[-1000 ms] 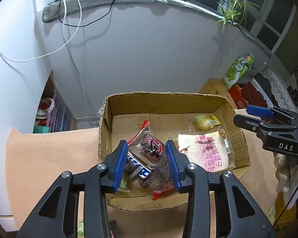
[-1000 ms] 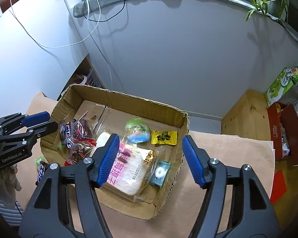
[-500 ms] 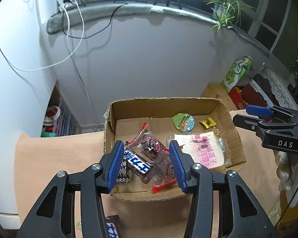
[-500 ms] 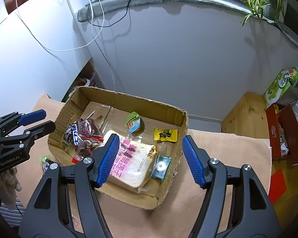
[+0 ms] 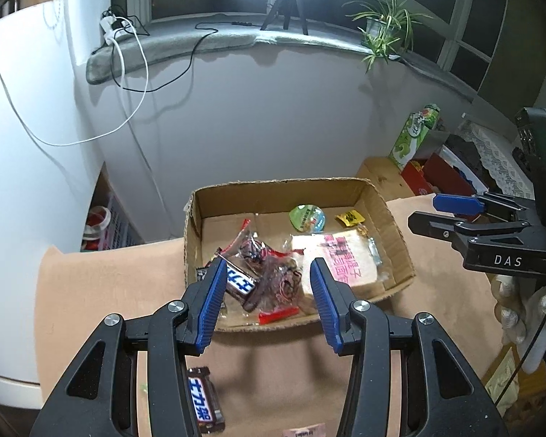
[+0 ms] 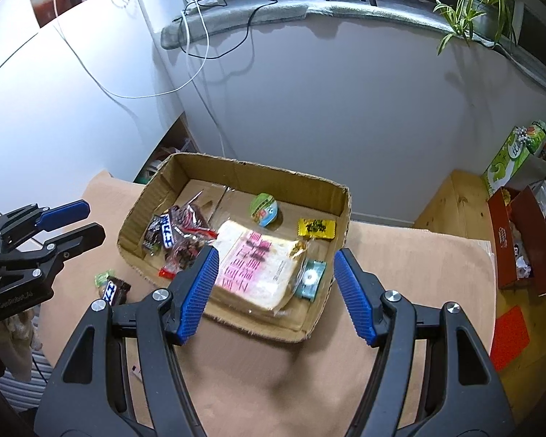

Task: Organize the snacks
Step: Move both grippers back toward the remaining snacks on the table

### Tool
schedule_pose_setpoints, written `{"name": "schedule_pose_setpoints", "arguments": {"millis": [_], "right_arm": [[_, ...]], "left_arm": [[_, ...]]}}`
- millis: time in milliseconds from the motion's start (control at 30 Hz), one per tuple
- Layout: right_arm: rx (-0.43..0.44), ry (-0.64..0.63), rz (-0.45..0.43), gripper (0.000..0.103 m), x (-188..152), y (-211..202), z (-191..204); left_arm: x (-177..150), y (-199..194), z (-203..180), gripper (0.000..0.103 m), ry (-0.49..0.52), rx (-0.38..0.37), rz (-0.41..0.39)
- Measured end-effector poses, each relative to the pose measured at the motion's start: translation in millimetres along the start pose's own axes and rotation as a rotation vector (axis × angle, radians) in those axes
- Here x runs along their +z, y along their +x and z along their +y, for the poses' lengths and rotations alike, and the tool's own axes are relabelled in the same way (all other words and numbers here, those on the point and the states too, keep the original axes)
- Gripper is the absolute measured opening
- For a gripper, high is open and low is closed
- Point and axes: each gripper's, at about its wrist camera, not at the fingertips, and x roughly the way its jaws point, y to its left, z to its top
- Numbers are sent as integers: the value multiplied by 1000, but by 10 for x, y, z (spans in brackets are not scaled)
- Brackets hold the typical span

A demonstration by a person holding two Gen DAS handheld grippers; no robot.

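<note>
Nearest the left gripper (image 5: 265, 291), just below its fingers, a chocolate bar (image 5: 202, 398) lies loose on the tan table cover (image 5: 91, 291), and a small pink-edged packet (image 5: 304, 431) peeks in at the bottom edge of the view. The gripper's jaws stand apart and hold nothing. From the right wrist, the same bar sits left of the right gripper (image 6: 275, 293), beside a small green candy (image 6: 102, 277); this gripper is also spread wide and empty.

Just ahead of both tools sits the cardboard box (image 5: 393, 225). On its left side, in front of the left gripper, are a second chocolate bar (image 5: 238, 281) and clear packs of dark dried snacks (image 5: 273, 276). Ahead of the right gripper lies a bagged bread slice with pink print (image 6: 258, 262), with a teal sachet (image 6: 311, 278) at its right. Farther back rest a green jelly cup (image 6: 264, 208) and a yellow candy packet (image 6: 316, 227).

The step in hand looks like gathering the strays. The next move probably calls for lowering the left gripper over the loose bar and closing across its narrow width.
</note>
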Motion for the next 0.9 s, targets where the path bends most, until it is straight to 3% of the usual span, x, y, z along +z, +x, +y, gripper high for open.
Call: {"name": "schedule_pose_setpoints", "arguments": {"millis": [233, 500, 600, 900], "right_arm": [[24, 20, 4, 69, -213, -92, 3], [7, -83, -17, 69, -510, -173, 247], [22, -91, -3, 90, -631, -149, 332], [42, -145, 99, 91, -975, -5, 605]], "left_arm": [[-170, -146, 119, 46, -38, -6, 9], [-587, -330, 635, 46, -161, 56, 44], [-754, -410, 864, 46, -230, 77, 50], [-1243, -466, 1152, 46, -354, 97, 84]]}}
